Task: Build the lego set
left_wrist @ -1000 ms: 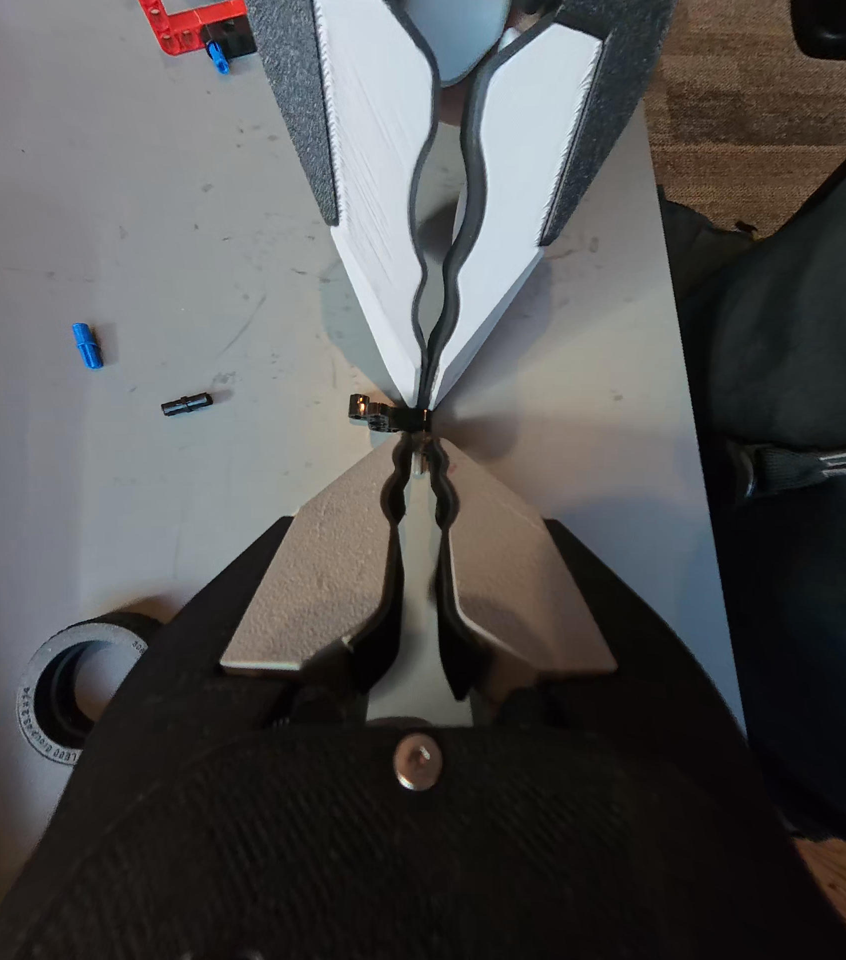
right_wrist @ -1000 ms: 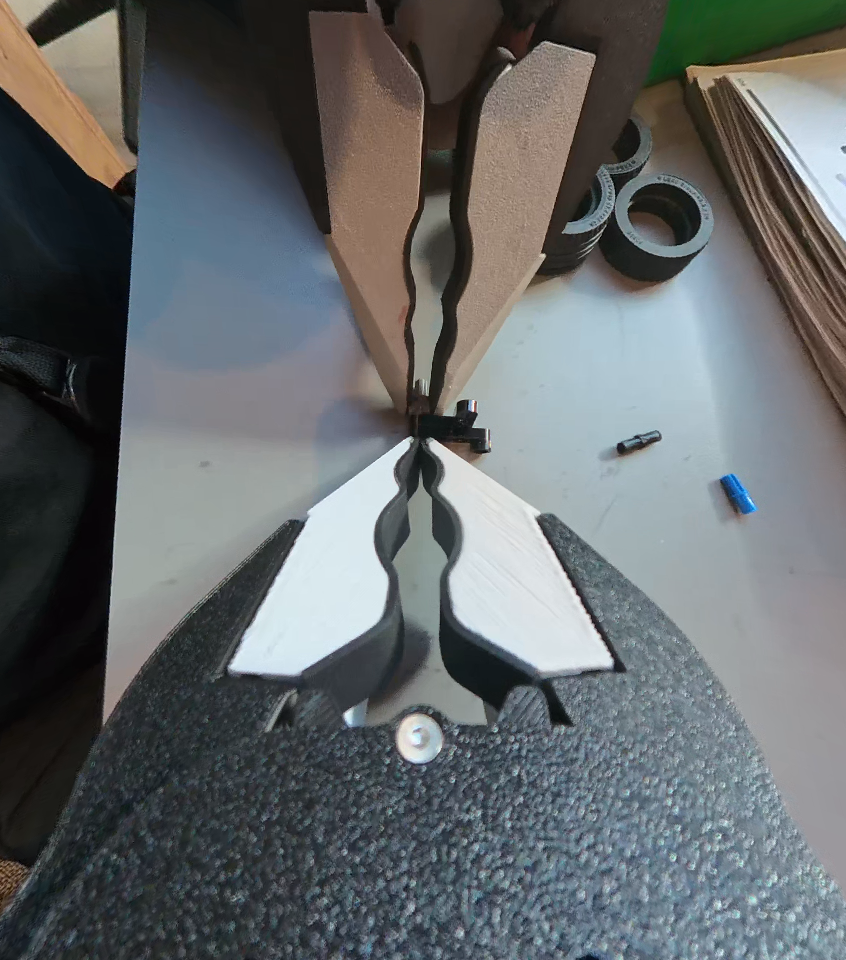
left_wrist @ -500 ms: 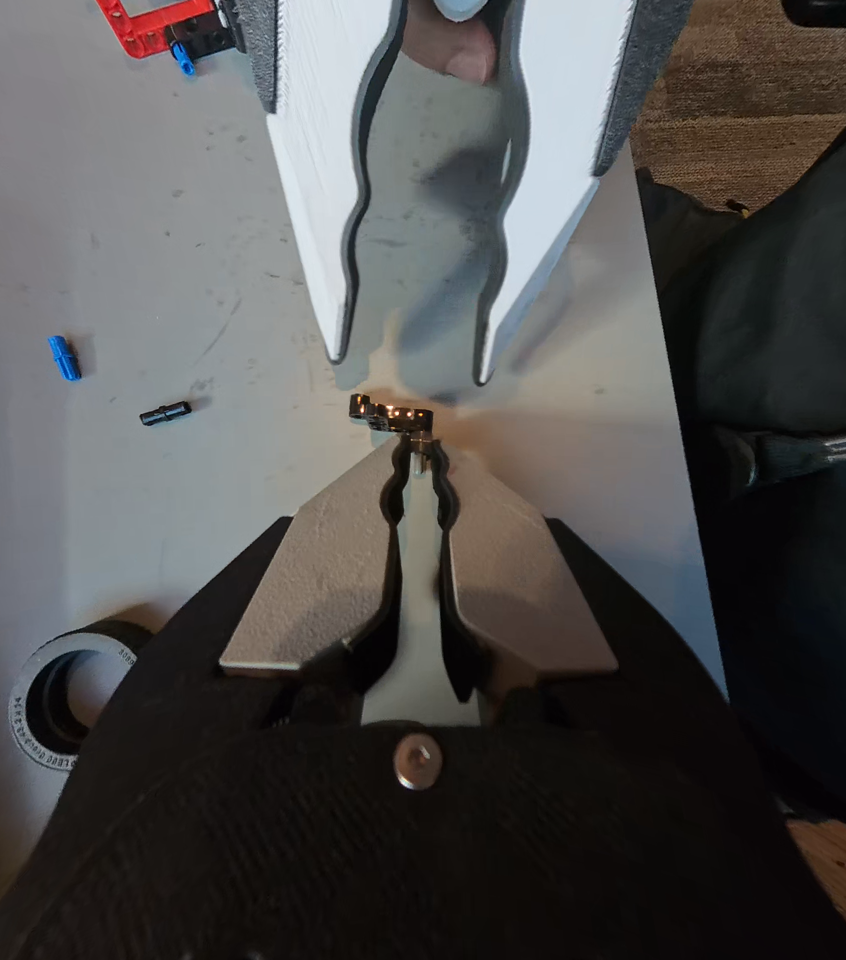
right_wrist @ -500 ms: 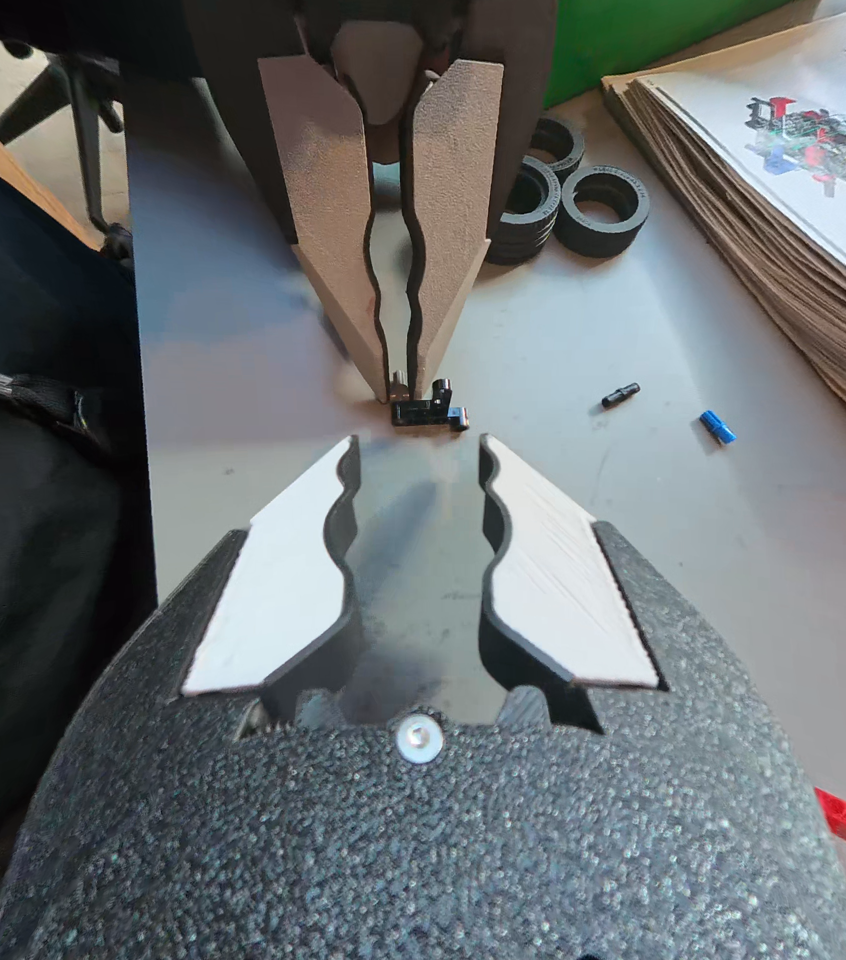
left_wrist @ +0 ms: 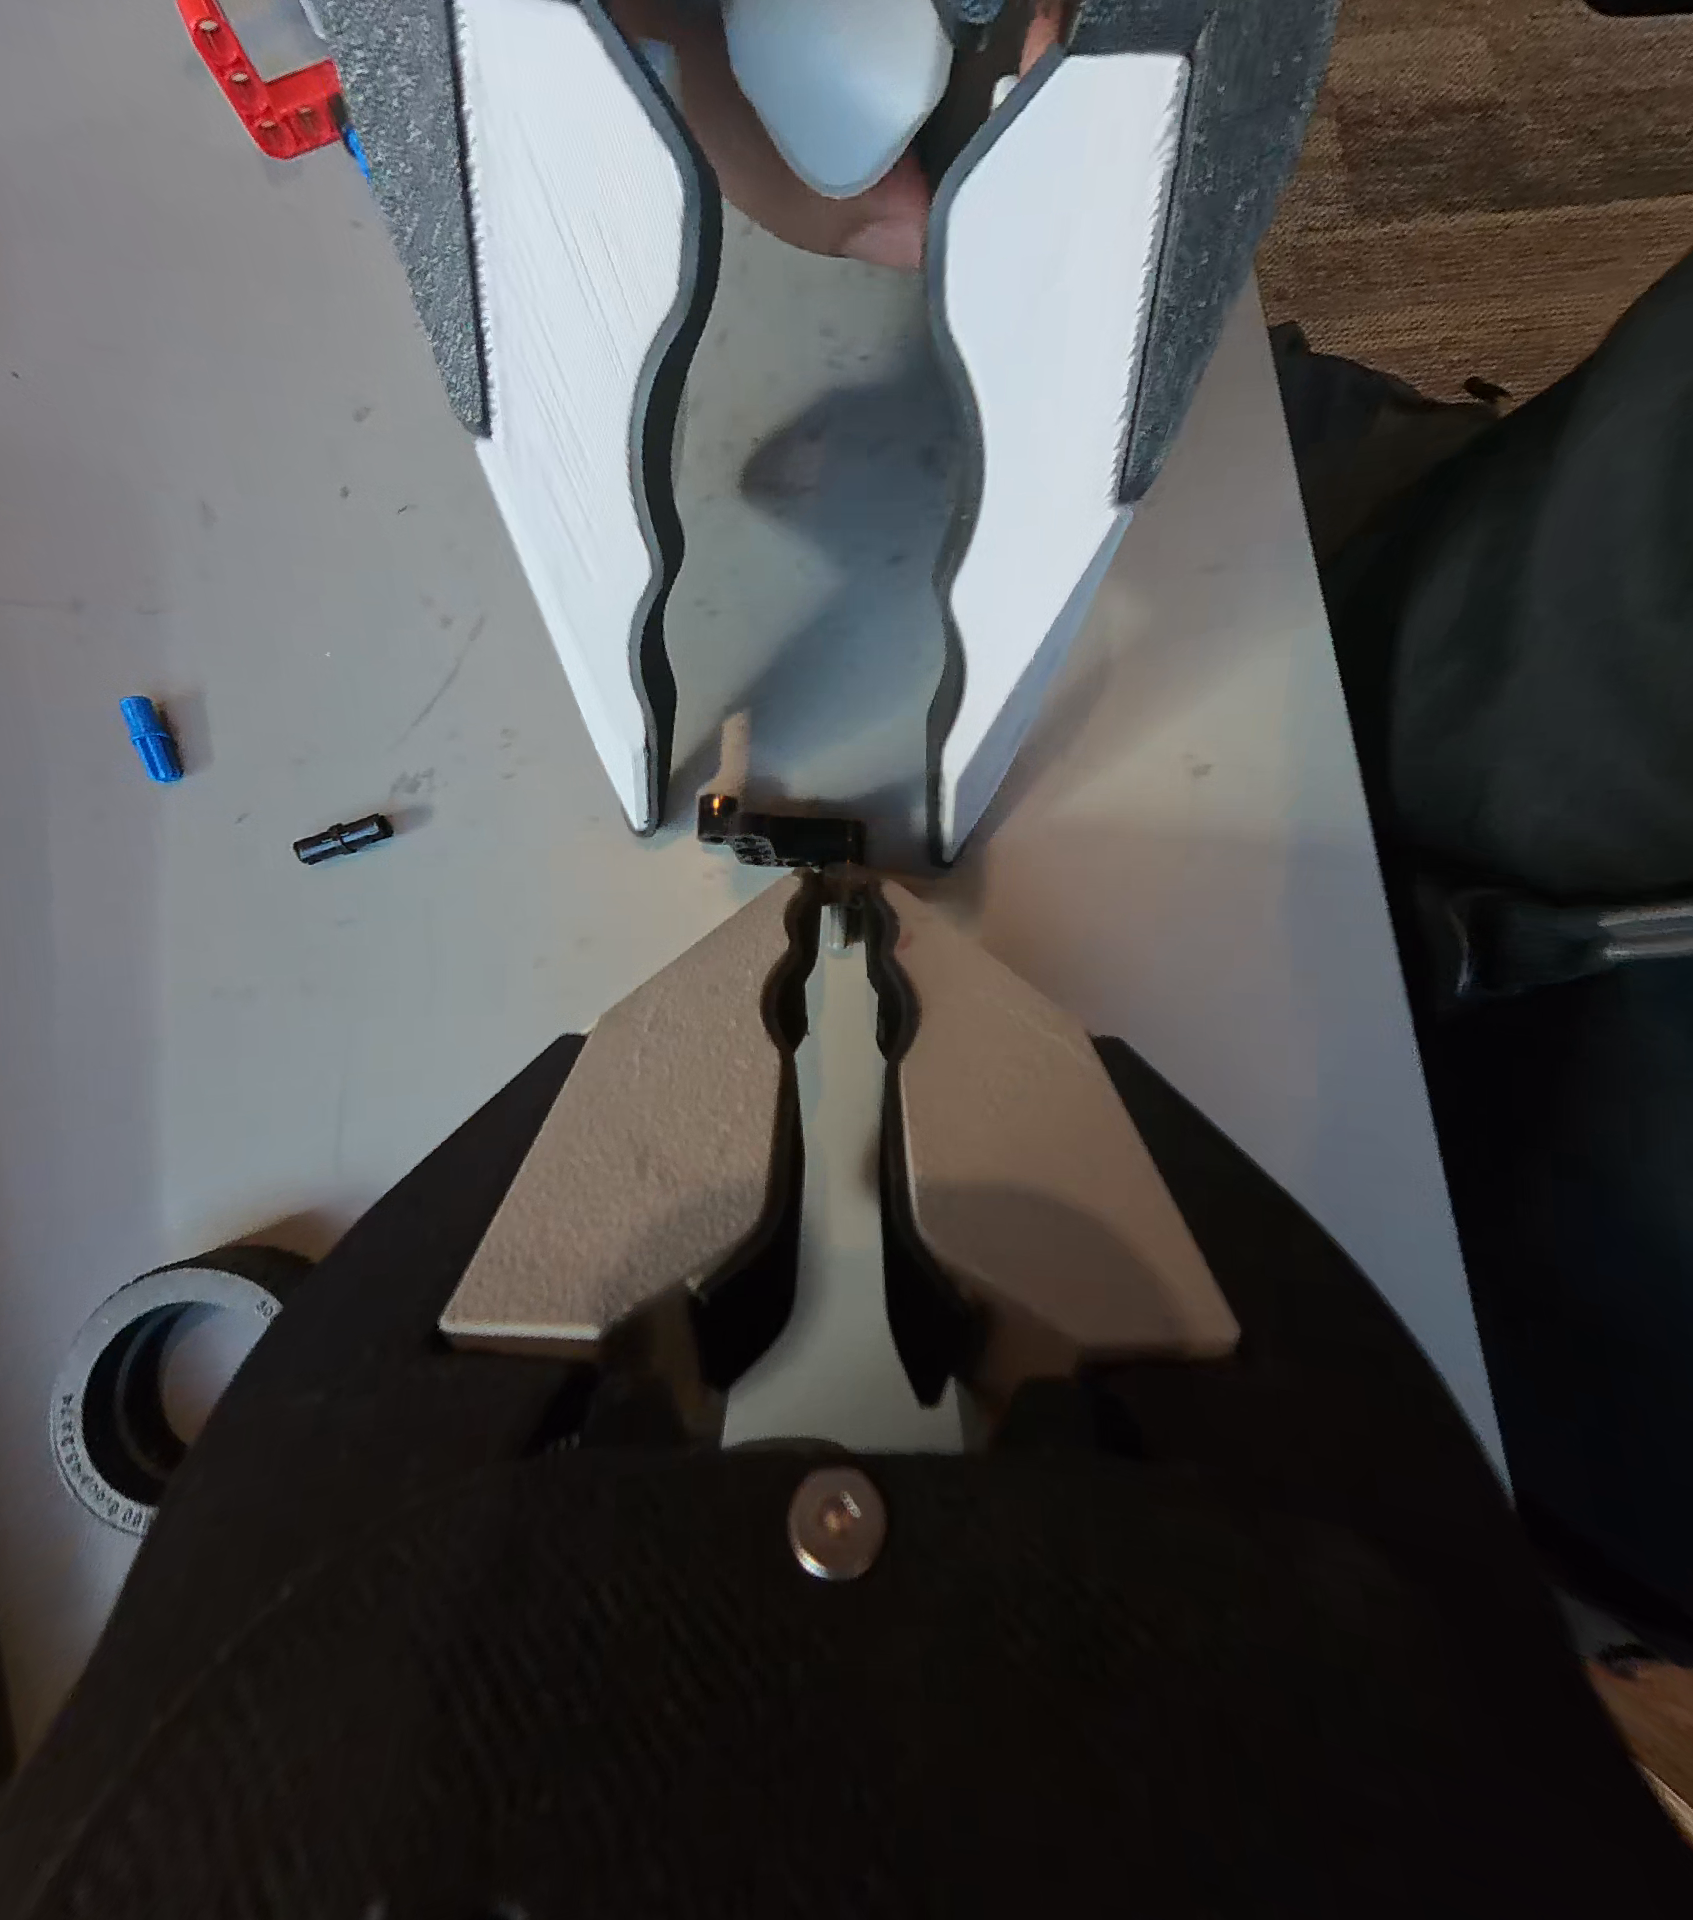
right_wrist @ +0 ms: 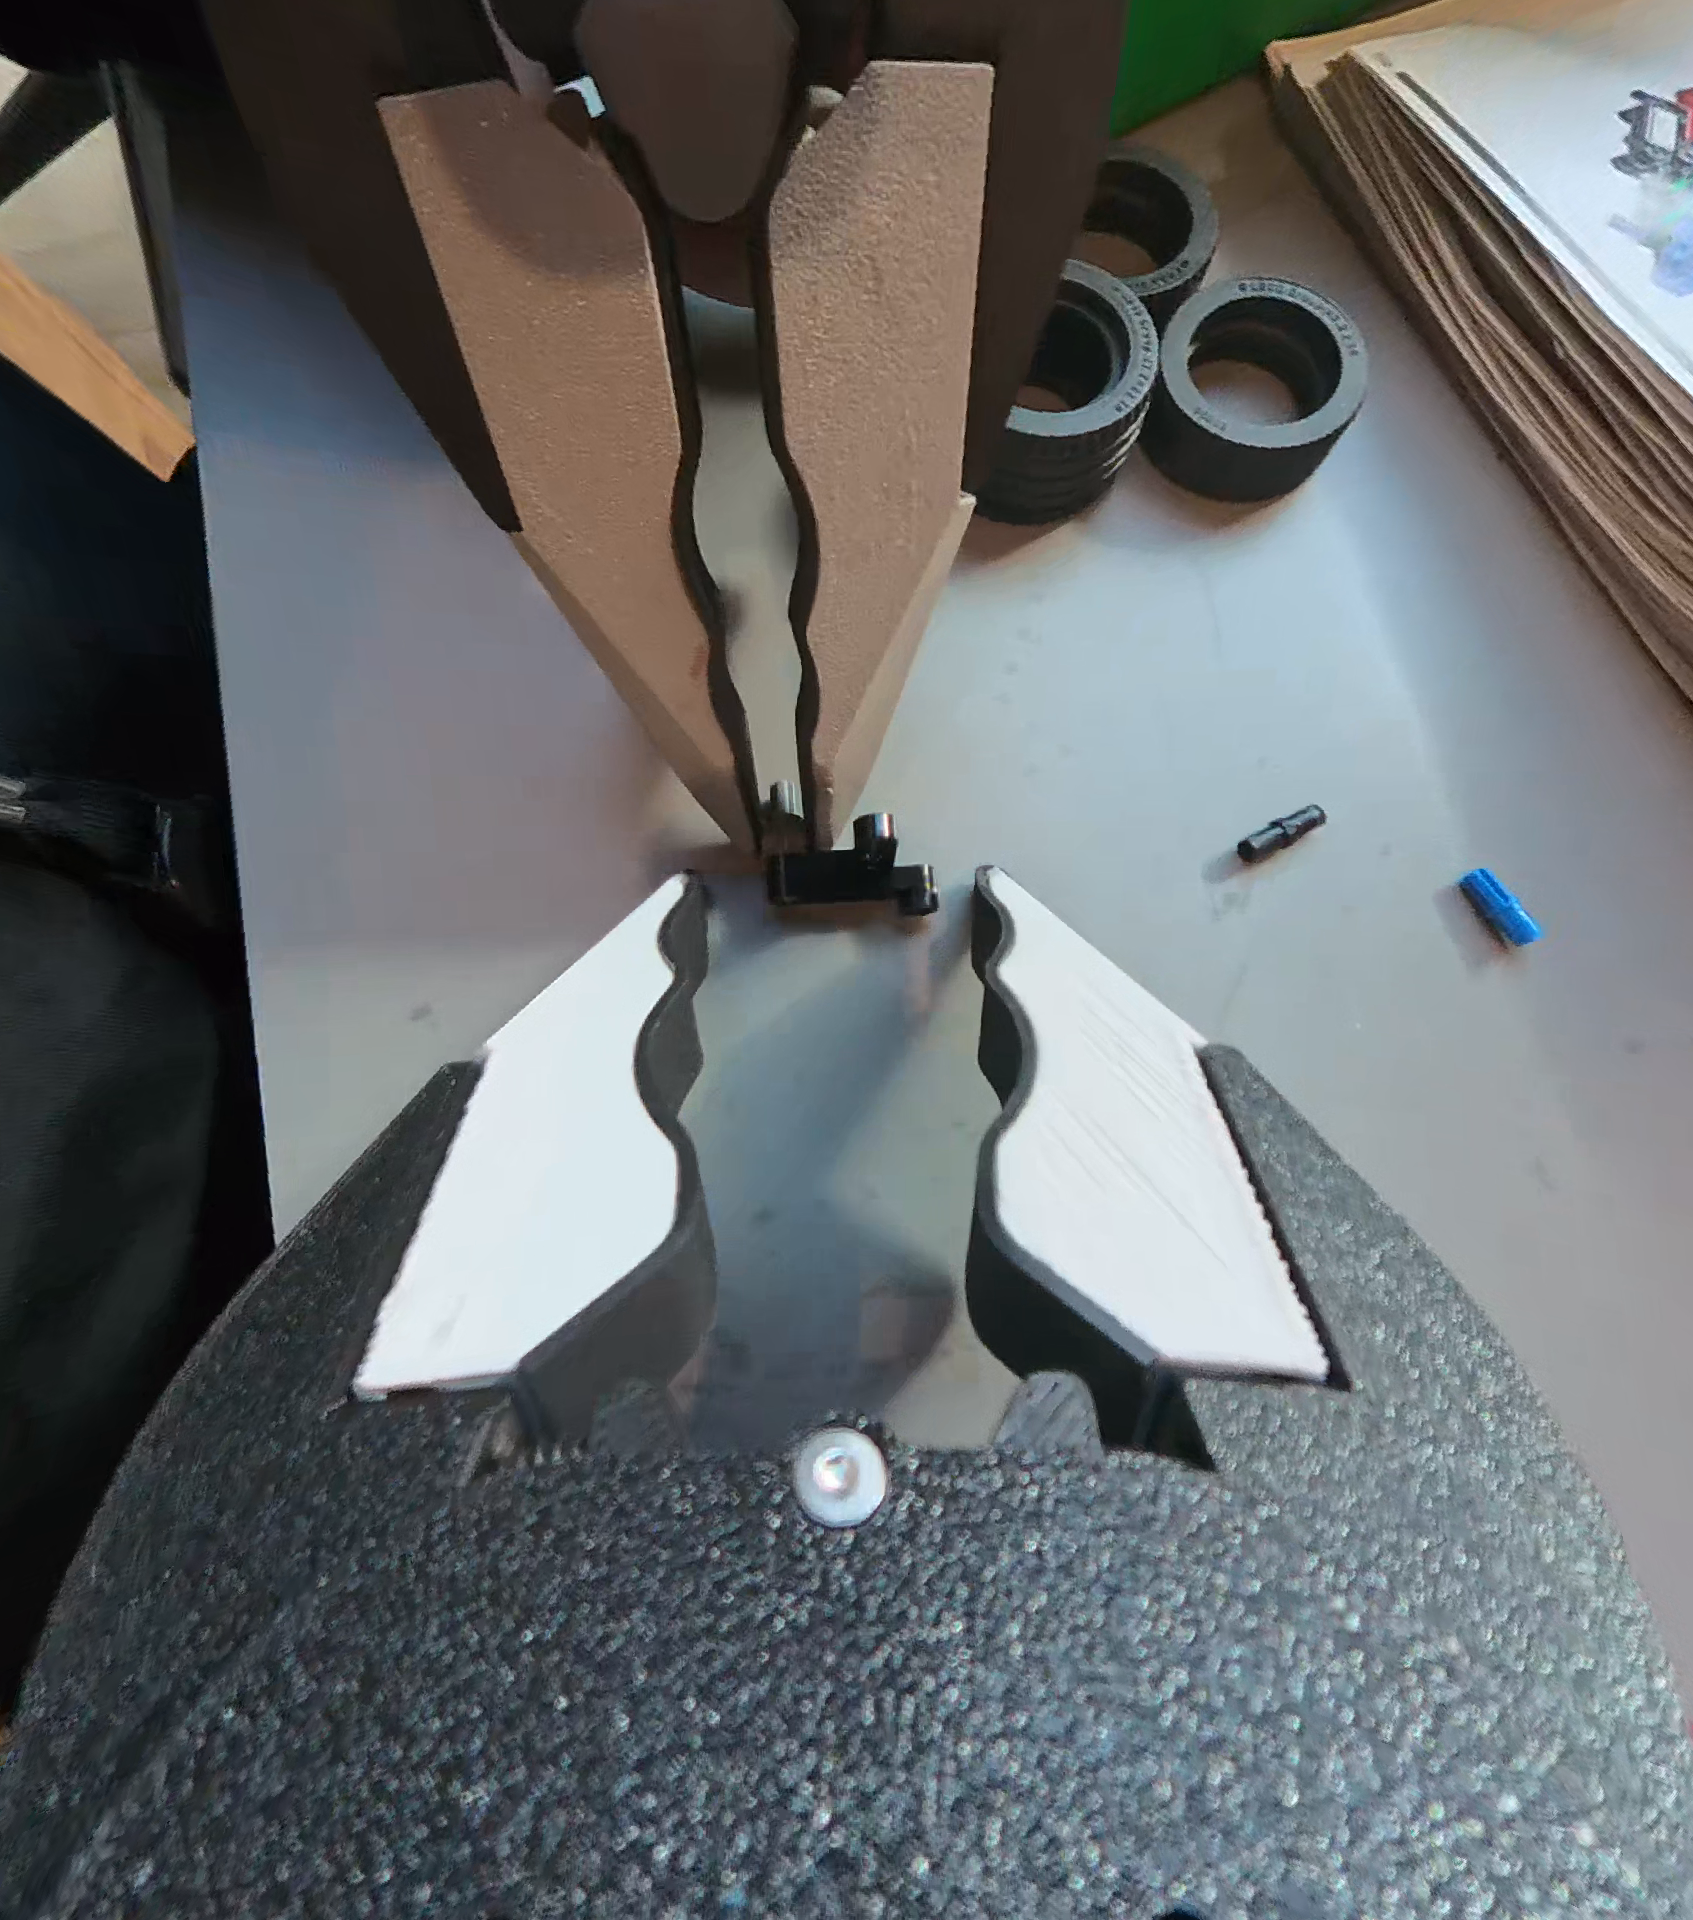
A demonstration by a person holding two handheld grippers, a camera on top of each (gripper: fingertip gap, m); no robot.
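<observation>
A small black lego connector (left_wrist: 785, 836) with short pins lies low over the grey table (left_wrist: 198, 468). My left gripper (left_wrist: 840, 899), with tan fingers, is shut on the pin at one end of it. My right gripper (left_wrist: 792, 831), with white fingers, faces it from the far side. It is open, with a fingertip on each side of the connector and touching neither. In the right wrist view the connector (right_wrist: 847, 878) sits just past my open right gripper (right_wrist: 839, 883), and the left gripper (right_wrist: 788, 826) pinches its left pin.
A loose black pin (left_wrist: 343, 836) and a blue pin (left_wrist: 150, 738) lie to the left. A red lego frame (left_wrist: 265, 88) is at the far left. Black tyres (right_wrist: 1247, 395) and a stack of booklets (right_wrist: 1600, 312) are nearby. The table edge and a dark bag (left_wrist: 1600, 727) are close by. Left and right tips are no more than a few centimetres apart.
My right gripper was shut on the black connector a second ago. It let go, opened wide, pulled back, and now sits open around it. My left gripper kept its hold.
</observation>
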